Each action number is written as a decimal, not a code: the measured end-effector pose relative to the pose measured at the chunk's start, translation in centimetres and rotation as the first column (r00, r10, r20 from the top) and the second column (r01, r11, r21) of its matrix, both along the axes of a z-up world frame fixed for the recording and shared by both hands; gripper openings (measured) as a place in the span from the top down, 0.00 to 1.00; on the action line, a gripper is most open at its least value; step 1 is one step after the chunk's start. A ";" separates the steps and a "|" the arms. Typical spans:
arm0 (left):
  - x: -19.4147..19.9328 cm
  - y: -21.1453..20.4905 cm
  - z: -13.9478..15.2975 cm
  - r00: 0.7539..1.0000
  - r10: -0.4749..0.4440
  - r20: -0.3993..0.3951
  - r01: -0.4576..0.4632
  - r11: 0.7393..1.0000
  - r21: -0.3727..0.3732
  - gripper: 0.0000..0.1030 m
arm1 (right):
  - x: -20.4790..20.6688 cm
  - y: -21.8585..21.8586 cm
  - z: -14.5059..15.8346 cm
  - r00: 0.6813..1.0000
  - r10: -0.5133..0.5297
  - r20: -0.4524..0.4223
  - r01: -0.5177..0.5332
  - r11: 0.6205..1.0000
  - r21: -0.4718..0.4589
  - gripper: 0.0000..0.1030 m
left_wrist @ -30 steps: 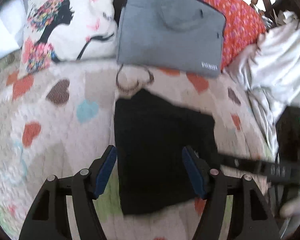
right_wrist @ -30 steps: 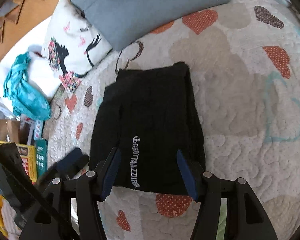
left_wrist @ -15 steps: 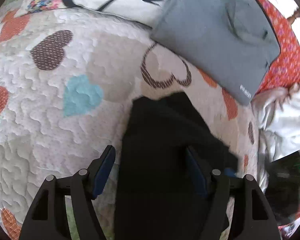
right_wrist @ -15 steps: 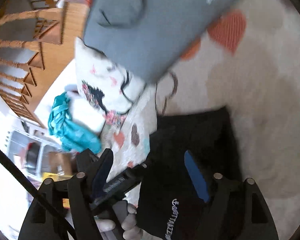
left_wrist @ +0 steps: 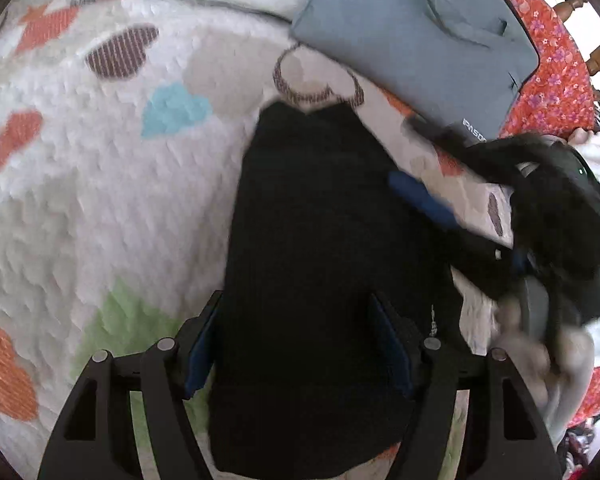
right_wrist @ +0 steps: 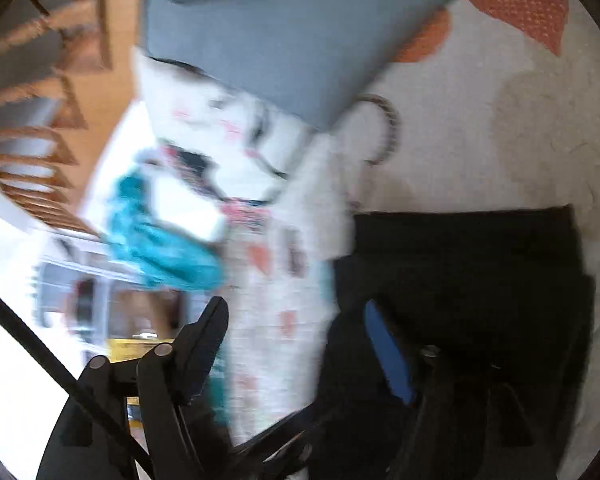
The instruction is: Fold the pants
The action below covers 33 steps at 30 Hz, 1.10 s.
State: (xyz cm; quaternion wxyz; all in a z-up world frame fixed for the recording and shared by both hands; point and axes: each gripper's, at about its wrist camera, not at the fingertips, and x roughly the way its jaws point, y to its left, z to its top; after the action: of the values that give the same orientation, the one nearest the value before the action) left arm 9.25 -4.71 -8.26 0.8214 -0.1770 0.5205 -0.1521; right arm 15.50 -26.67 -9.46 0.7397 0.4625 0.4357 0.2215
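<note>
The black pants (left_wrist: 320, 264) lay folded on the heart quilt (left_wrist: 100, 200). The left gripper (left_wrist: 300, 344) had dropped closer, jaws open astride them; the right gripper (right_wrist: 296, 344) was closing, seemingly empty.

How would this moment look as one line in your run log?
stage: folding | black pants: folded, on quilt | left gripper: open over pants | right gripper: closing, pads not pressing

grey laptop bag (left_wrist: 416, 36): white brand mark at its corner, partly hidden, legible letters "paso".
</note>
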 end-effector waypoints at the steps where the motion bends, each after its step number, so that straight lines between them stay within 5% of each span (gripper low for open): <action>1: -0.2 0.0 0.0 1.000 -0.007 0.011 0.007 1.000 0.002 0.32 | 0.0 -0.5 0.4 0.999 -0.052 -0.012 0.050 0.992 -0.112 0.74; 2: -0.4 0.1 0.0 1.000 -0.015 0.015 0.015 1.000 0.006 0.32 | -0.2 -1.0 1.2 0.994 -0.109 -0.002 0.106 0.969 -0.223 0.74; 4: -0.9 0.7 -0.2 1.000 -0.015 0.005 0.015 1.000 -0.021 0.32 | -0.8 -2.1 2.2 0.983 -0.180 0.025 0.180 0.943 -0.281 0.48; 5: -1.0 0.7 -0.2 1.000 -0.015 0.008 0.015 1.000 -0.026 0.32 | -0.7 -2.5 2.1 0.987 -0.161 0.020 0.162 0.975 -0.154 0.37; 6: -1.2 0.8 -0.2 1.000 -0.018 0.019 0.018 0.999 -0.028 0.32 | -0.2 -2.2 1.9 0.995 -0.098 0.012 0.098 0.995 0.019 0.36; 8: -1.8 1.1 -0.4 0.999 -0.006 0.034 0.008 0.999 -0.038 0.32 | 1.1 -0.6 2.1 0.999 0.024 0.025 -0.028 0.985 0.168 0.32; 10: -2.6 1.3 -0.4 0.999 0.002 0.051 0.000 0.999 -0.034 0.32 | 2.8 3.0 2.1 0.977 0.211 0.023 -0.211 0.955 0.208 0.24; 12: -3.1 1.4 -0.5 0.998 0.011 0.059 -0.010 0.999 -0.031 0.32 | 3.8 6.0 1.2 0.940 0.341 -0.026 -0.331 0.927 0.177 0.26; 14: -3.4 1.6 -0.5 0.998 0.021 0.057 -0.018 0.999 -0.044 0.32 | 5.5 8.0 0.3 0.926 0.365 -0.097 -0.360 0.931 0.065 0.34; 16: -3.5 1.8 -0.5 0.999 0.024 0.041 -0.022 0.999 -0.047 0.32 | 7.1 7.4 0.0 0.948 0.287 -0.135 -0.289 0.957 0.007 0.50; 18: -3.8 1.8 0.0 1.000 0.017 0.000 -0.017 0.999 -0.034 0.32 | 8.4 6.2 0.9 0.977 0.154 -0.147 -0.180 0.967 -0.183 0.60; 20: -4.4 1.9 1.1 1.000 -0.005 -0.012 0.005 1.000 -0.021 0.35 | 8.3 5.2 2.2 0.988 0.081 -0.128 -0.111 0.962 -0.249 0.52; 23: -5.7 2.2 3.4 0.997 -0.036 0.062 0.036 0.999 0.002 0.37 | 5.5 2.7 4.1 0.997 0.049 -0.062 -0.057 0.987 -0.148 0.35; 30: -5.2 1.6 1.8 0.999 -0.038 0.038 0.036 0.997 0.061 0.35 | -6.1 -1.5 3.0 0.992 0.102 -0.076 -0.095 0.992 0.088 0.33; 33: -4.8 2.2 1.1 1.000 -0.027 0.009 0.027 0.999 0.031 0.26 | -9.4 -1.6 0.0 0.982 0.095 -0.165 -0.090 0.995 0.036 0.36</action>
State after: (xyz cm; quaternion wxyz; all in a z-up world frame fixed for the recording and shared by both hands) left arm 4.43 -2.49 -7.15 0.8243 -0.1564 0.5213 -0.1558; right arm 6.13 -28.26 -9.45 0.6829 0.4692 0.5137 0.2225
